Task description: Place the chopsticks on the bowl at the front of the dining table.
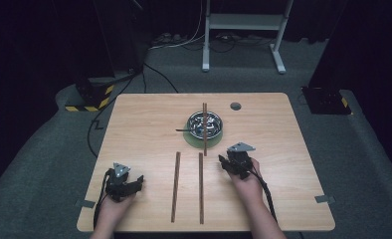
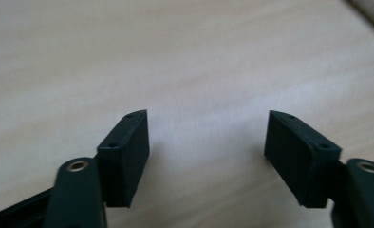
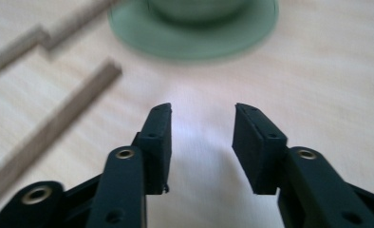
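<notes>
Your left hand-held gripper stands wide open over bare surface, gripping nothing; your right hand-held gripper is parted too, and empty. Nearest to them lie two wooden sticks, side by side between your hands, a third stick laid across the metal bowl on its green plate. Expect the sticks to be light, stiff and thin, apt to roll. Pinch one near its middle, across its width, so it stays level.
</notes>
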Available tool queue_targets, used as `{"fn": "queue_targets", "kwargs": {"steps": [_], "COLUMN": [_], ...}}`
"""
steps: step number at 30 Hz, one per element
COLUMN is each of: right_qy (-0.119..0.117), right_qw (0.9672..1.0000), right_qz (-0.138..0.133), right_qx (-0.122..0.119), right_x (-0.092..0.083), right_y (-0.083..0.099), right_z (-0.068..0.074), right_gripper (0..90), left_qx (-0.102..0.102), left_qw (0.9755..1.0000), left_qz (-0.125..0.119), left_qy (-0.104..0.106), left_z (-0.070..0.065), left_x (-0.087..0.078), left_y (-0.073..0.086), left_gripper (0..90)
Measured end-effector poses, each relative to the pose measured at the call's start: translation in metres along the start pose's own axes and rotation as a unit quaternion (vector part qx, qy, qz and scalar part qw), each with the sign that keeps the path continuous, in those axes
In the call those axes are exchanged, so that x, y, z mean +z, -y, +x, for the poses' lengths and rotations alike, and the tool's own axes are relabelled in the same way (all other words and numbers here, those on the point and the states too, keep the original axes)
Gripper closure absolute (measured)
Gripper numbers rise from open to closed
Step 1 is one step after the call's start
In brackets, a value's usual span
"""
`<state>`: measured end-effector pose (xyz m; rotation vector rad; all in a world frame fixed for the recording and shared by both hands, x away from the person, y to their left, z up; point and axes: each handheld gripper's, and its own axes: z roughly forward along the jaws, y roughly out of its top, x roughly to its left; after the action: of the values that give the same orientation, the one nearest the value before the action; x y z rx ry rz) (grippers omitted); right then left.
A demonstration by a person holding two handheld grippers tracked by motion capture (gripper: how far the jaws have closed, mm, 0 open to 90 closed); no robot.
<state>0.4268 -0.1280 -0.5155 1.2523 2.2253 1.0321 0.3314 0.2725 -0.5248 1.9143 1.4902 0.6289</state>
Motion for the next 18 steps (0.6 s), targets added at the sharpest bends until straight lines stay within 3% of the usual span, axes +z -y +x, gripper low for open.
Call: {"fn": "queue_targets", "kwargs": {"steps": [3, 4, 5, 6, 8, 9, 10, 15, 18], "right_qy": [0.005, 0.021, 0.021, 0.037, 0.040, 0.054, 0.048, 0.056, 0.057], "right_qw": [0.9999, 0.9996, 0.9996, 0.9988, 0.9987, 0.9981, 0.9985, 0.9979, 0.9978], "right_qz": [0.008, 0.011, 0.011, 0.013, 0.013, 0.026, 0.016, 0.017, 0.017], "right_qx": [0.011, 0.018, 0.018, 0.029, 0.027, 0.017, 0.019, 0.029, 0.029], "right_x": [-0.014, -0.027, -0.027, -0.041, -0.048, -0.060, -0.065, -0.081, -0.081], "right_y": [0.015, 0.027, 0.027, 0.039, 0.045, 0.058, 0.065, 0.078, 0.078], "right_z": [-0.011, -0.023, -0.023, -0.036, -0.042, -0.052, -0.056, -0.061, -0.061], "right_gripper": [52.9, 50.9, 50.9, 45.8, 42.1, 35.6, 35.4, 34.5, 34.4], "left_qx": [0.005, 0.010, 0.010, 0.016, 0.015, 0.018, 0.018, 0.016, 0.017], "left_qw": [0.9999, 0.9999, 0.9998, 0.9997, 0.9997, 0.9996, 0.9995, 0.9995, 0.9996], "left_qz": [-0.009, -0.009, -0.015, -0.014, -0.017, -0.018, -0.019, -0.021, -0.019], "left_qy": [0.005, 0.006, 0.007, 0.009, 0.013, 0.016, 0.016, 0.017, 0.015], "left_z": [0.000, 0.000, -0.001, -0.001, -0.003, -0.005, -0.006, -0.006, -0.006], "left_x": [0.000, -0.001, 0.000, 0.000, 0.001, 0.002, 0.002, 0.003, 0.002], "left_y": [0.004, 0.004, 0.005, 0.005, 0.004, 0.004, 0.003, 0.003, 0.003], "left_gripper": [25.8, 23.3, 23.3, 23.1, 23.7, 24.3, 24.6, 25.2, 25.2]}}
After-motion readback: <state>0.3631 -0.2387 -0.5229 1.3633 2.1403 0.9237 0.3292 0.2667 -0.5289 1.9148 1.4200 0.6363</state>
